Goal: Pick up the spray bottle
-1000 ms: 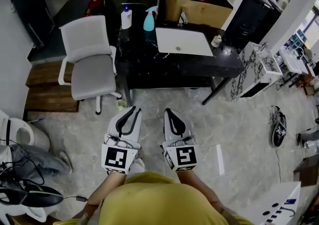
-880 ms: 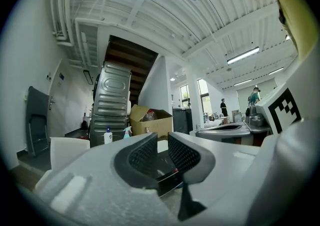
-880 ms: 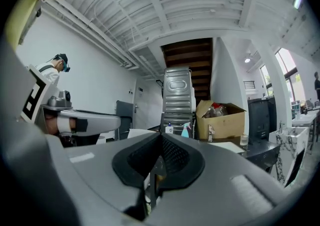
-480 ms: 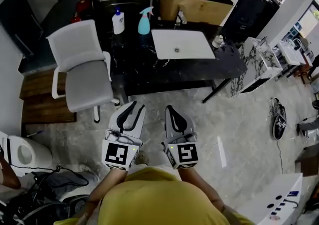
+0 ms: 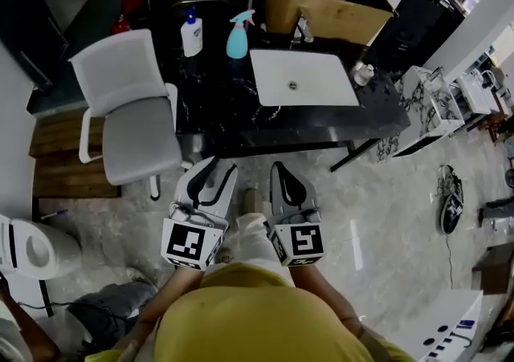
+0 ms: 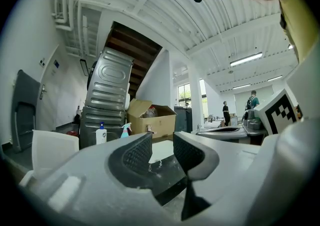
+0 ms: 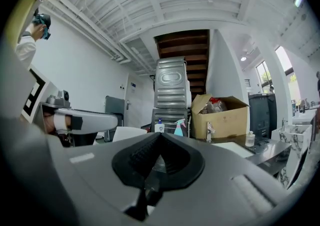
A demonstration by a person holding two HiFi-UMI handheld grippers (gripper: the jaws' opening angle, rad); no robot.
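A teal spray bottle (image 5: 237, 36) with a pink trigger stands at the back of the black table (image 5: 225, 115), left of the white sink basin (image 5: 303, 78). It also shows small and far off as the spray bottle (image 6: 124, 130) in the left gripper view and the spray bottle (image 7: 178, 127) in the right gripper view. My left gripper (image 5: 219, 168) is held over the floor just before the table's front edge, its jaws opening with nothing between them. My right gripper (image 5: 280, 169) is beside it, shut and empty. Both point level toward the table.
A white pump bottle (image 5: 191, 33) stands left of the spray bottle. A grey office chair (image 5: 128, 111) sits left of the table. A cardboard box (image 5: 333, 7) and a small bottle (image 5: 363, 73) are at the back right. A white toilet-like fixture (image 5: 28, 248) stands at far left.
The table and bottles have drawn nearer as both grippers moved forward. The left gripper's jaws have parted a little. The clutter at lower left has shifted out of view.
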